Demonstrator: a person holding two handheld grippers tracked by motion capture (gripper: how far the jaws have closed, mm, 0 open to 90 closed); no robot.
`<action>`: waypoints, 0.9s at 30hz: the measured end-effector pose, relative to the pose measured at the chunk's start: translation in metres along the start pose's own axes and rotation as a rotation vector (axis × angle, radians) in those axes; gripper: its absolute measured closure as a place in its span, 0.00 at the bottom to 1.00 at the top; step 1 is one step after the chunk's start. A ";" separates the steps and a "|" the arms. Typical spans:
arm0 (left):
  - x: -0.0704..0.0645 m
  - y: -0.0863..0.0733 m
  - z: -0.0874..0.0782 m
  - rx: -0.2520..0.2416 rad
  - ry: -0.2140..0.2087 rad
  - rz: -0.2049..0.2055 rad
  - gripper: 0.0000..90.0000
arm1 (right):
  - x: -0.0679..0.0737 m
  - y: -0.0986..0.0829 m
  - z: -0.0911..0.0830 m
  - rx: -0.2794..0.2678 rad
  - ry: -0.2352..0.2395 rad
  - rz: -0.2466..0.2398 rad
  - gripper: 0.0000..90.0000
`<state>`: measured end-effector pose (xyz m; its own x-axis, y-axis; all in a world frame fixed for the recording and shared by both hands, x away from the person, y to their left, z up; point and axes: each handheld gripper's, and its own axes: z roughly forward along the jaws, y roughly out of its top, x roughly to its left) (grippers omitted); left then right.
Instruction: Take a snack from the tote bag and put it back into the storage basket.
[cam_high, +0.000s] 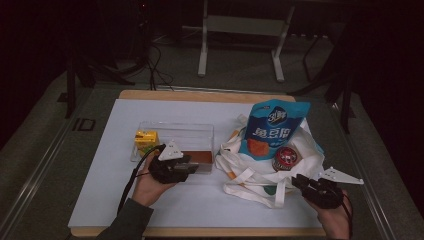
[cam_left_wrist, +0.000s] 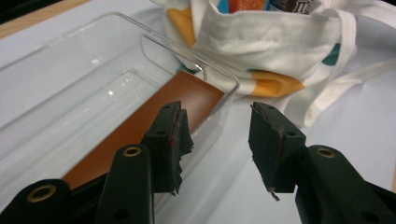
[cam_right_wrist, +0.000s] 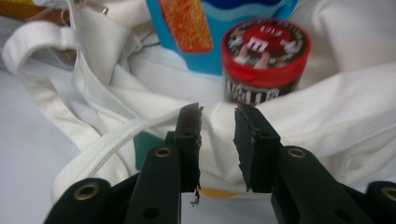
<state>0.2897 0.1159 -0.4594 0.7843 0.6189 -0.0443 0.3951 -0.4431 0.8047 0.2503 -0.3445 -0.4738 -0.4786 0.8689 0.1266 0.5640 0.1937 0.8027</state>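
Presently unpacking: right gripper, narrowly parted, faces red-lidded candy jar; left gripper, wide, straddles clear plastic bin wall. Next: grasp jar.

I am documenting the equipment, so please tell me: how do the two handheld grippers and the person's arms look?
Both the left gripper and right gripper are black with two flat jaws, brass-ringed holes and a grey triangular plate on top. A black cable trails from the left one. The left forearm wears a dark sleeve.

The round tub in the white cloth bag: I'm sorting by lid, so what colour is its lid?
Red, clearest in the right gripper view: round tub.
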 end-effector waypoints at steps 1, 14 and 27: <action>0.000 -0.002 0.000 0.000 -0.003 0.005 0.61 | -0.001 0.002 0.000 -0.004 -0.002 -0.001 0.77; -0.014 -0.032 0.007 -0.019 -0.021 0.038 0.61 | -0.011 0.021 0.011 0.003 -0.035 0.013 0.67; -0.023 -0.053 0.028 0.026 -0.042 0.035 0.61 | -0.022 0.046 0.017 -0.011 -0.046 0.017 0.57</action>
<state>0.2645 0.1070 -0.5173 0.8168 0.5754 -0.0419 0.3792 -0.4807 0.7906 0.2980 -0.3470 -0.4492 -0.4370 0.8923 0.1135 0.5646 0.1739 0.8068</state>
